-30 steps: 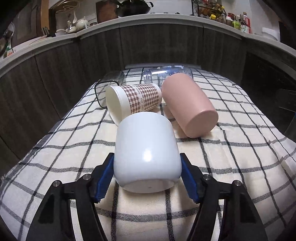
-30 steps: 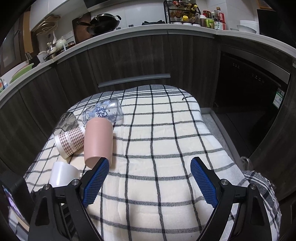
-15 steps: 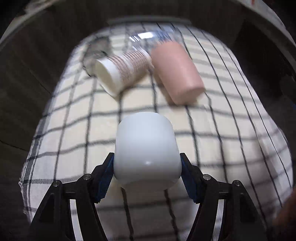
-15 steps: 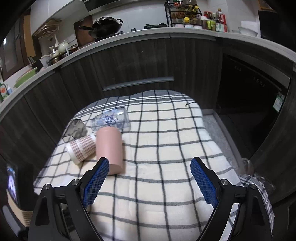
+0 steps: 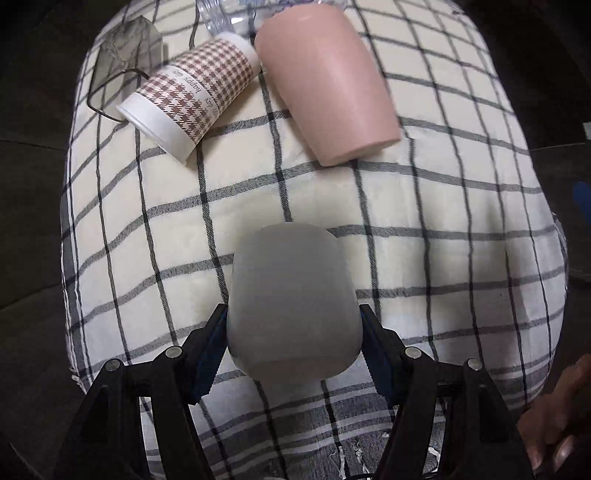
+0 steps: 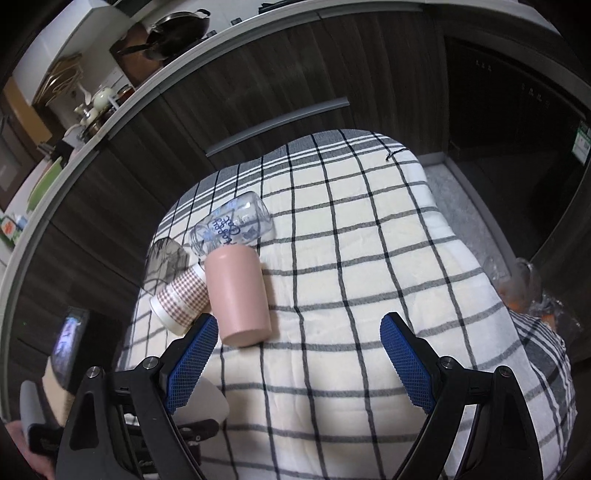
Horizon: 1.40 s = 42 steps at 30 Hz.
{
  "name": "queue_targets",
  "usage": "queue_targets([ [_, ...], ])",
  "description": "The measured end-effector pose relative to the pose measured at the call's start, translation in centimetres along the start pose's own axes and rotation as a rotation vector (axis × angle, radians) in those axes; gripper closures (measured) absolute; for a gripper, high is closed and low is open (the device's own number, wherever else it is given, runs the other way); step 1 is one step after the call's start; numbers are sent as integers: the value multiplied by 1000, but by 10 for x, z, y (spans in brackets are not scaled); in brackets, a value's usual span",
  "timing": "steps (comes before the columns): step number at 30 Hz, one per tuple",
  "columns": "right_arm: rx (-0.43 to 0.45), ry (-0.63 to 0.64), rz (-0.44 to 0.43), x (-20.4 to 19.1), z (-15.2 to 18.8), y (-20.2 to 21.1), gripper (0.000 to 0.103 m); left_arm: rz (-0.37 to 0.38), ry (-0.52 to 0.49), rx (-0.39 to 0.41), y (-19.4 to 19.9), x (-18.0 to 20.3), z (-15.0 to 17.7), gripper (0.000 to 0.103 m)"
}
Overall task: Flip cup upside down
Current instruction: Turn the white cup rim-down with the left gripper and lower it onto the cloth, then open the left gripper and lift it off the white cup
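Starting nearest the left wrist camera, the white cup (image 5: 293, 302) is seen clamped between the blue pads of the left gripper (image 5: 291, 345), base end toward the lens and body pointing away over the checked cloth (image 5: 443, 206). It's held up off the cloth as far as can be judged; its mouth is not visible from here. In the right wrist view only a sliver of that cup (image 6: 207, 400) is caught, low on the left behind the blue pad.

The right gripper (image 6: 297, 363) is held wide apart with nothing between its pads, just cloth (image 6: 351, 295) below it.

Farther out, a pink cup (image 5: 328, 81) is lying on its side, wider end nearer the camera. Just beside it on the left a houndstooth paper cup (image 5: 192, 99) is also lying down, its far end touching or almost touching the pink one. Behind that a smoky clear container (image 5: 122, 51) is tipped over at the cloth's edge, and a clear glass bottle (image 6: 231, 229) with blue lettering is lying past the pink cup.

Beyond the cloth, dark wood cabinet fronts (image 6: 258, 85) and a countertop with a wok (image 6: 177, 31) can be made out.
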State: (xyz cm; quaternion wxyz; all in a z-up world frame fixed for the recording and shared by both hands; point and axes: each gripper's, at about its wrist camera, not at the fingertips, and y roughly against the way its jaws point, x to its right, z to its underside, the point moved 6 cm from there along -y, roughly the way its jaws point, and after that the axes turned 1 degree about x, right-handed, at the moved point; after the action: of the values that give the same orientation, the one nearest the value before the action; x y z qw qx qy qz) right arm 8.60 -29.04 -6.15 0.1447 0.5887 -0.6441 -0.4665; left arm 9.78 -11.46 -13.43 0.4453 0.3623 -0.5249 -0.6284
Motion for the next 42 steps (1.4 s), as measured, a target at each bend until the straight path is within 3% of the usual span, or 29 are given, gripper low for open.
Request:
queue_targets([
  [6, -18, -44, -5, 8, -8, -16, 13, -12, -35, -97, -18, 13, -13, 36],
  [16, -71, -83, 6, 23, -6, -42, 13, -46, -69, -35, -23, 31, -31, 36],
  [20, -74, -77, 13, 22, -4, -44, 13, -66, -91, 36, -11, 37, -26, 27],
  [25, -55, -48, 18, 16, -2, -35, 13, -41, -91, 137, 7, 43, -10, 21],
  [32, 8, -16, 4, 10, 9, -11, 13, -7, -72, 371, 48, 47, 24, 18],
  [33, 22, -12, 3, 10, 11, -8, 13, -4, -65, 403, 50, 28, 30, 17],
  [42, 172, 74, 65, -1, 20, 17, 13, -28, 35, 679, 68, -5, 30, 17],
])
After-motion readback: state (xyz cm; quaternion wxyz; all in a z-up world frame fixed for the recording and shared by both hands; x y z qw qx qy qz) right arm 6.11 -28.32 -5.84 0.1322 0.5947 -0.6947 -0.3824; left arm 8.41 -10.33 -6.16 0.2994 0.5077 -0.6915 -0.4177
